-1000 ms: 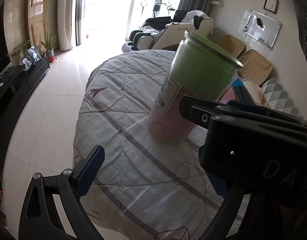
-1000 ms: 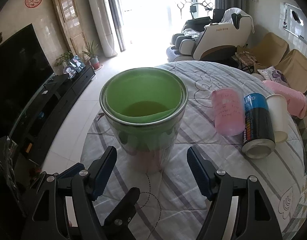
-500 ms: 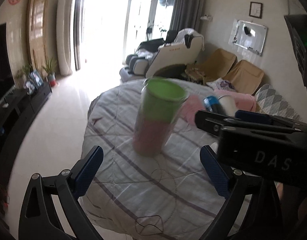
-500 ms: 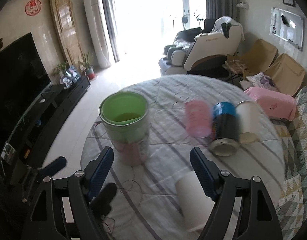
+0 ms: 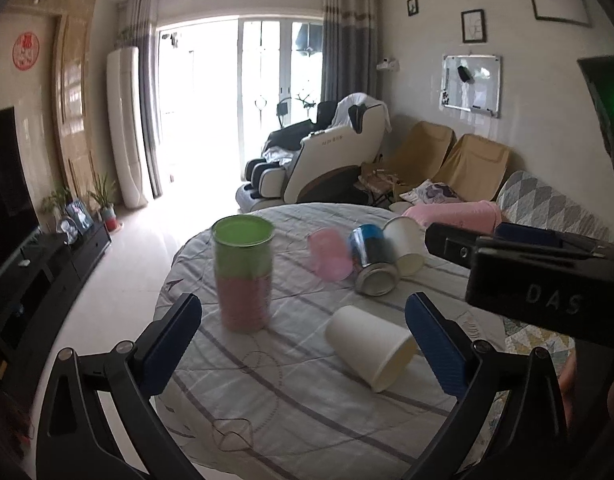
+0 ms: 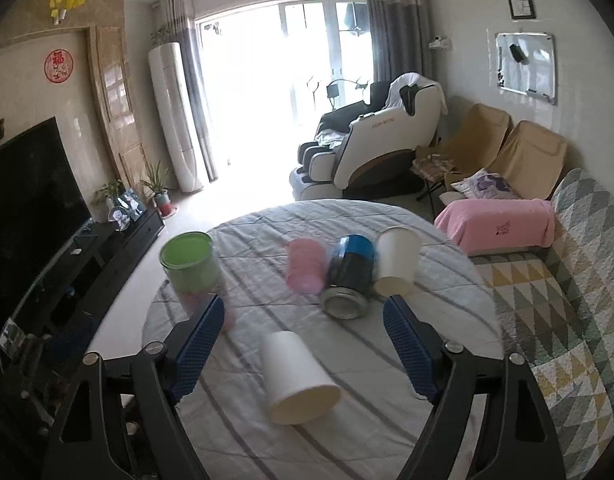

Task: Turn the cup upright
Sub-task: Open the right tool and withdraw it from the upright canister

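Note:
A green and pink cup (image 5: 243, 276) stands upright, mouth up, at the left of the round table; it also shows in the right wrist view (image 6: 190, 267). My left gripper (image 5: 303, 340) is open and empty, well back from the cup. My right gripper (image 6: 303, 344) is open and empty above a white paper cup (image 6: 297, 378) lying on its side; that cup also shows in the left wrist view (image 5: 371, 346). The right gripper's body (image 5: 543, 280) crosses the right of the left wrist view.
A pink cup (image 6: 305, 266), a blue can (image 6: 349, 282) and another white paper cup (image 6: 395, 262) lie on their sides at the back of the striped tablecloth (image 6: 387, 432). A quilted sofa (image 6: 547, 300) is to the right, a TV stand (image 6: 87, 256) to the left.
Both grippers have pulled back and up from the green and pink cup, which stays upright on the table. More of the table and the lying cups have come into view.

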The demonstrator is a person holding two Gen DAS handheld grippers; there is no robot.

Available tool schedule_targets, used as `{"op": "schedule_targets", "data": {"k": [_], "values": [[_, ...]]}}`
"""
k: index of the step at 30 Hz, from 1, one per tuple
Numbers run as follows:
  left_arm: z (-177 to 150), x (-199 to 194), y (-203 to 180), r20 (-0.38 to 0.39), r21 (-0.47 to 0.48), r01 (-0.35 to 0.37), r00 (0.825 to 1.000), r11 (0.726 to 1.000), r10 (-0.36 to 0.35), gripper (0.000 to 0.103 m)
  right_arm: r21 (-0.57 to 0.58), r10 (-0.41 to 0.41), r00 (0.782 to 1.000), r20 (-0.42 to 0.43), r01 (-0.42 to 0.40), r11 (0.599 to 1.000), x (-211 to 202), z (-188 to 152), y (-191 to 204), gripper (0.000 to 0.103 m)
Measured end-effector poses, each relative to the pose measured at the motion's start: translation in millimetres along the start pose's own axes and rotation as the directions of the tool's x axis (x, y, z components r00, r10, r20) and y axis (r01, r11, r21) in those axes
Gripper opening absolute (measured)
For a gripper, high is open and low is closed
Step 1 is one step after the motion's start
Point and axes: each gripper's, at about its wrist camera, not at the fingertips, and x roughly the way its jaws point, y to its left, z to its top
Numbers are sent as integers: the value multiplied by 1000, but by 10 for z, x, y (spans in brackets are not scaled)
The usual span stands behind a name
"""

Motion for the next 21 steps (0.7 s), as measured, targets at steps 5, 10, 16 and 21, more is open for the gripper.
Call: {"op": "schedule_targets", "data": {"k": [5, 10, 16, 21], "values": [[-3, -75, -213, 5, 40, -36, 999, 999, 36, 103, 51, 13, 1000, 10, -13, 999, -83, -85, -278, 84], [6, -109, -363, 4, 63, -33, 999, 997, 33, 103, 86, 11, 1000, -7, -10, 996, -86, -166, -482, 84], [-10, -78, -404, -17, 79, -40, 999, 996, 41, 103, 131, 19, 1000, -18, -16, 991, -88, -243, -669, 84], [4, -17, -369, -27, 61, -58, 998, 996, 59, 103, 166, 25, 999, -34, -19, 986, -29, -274, -797, 84]]}}
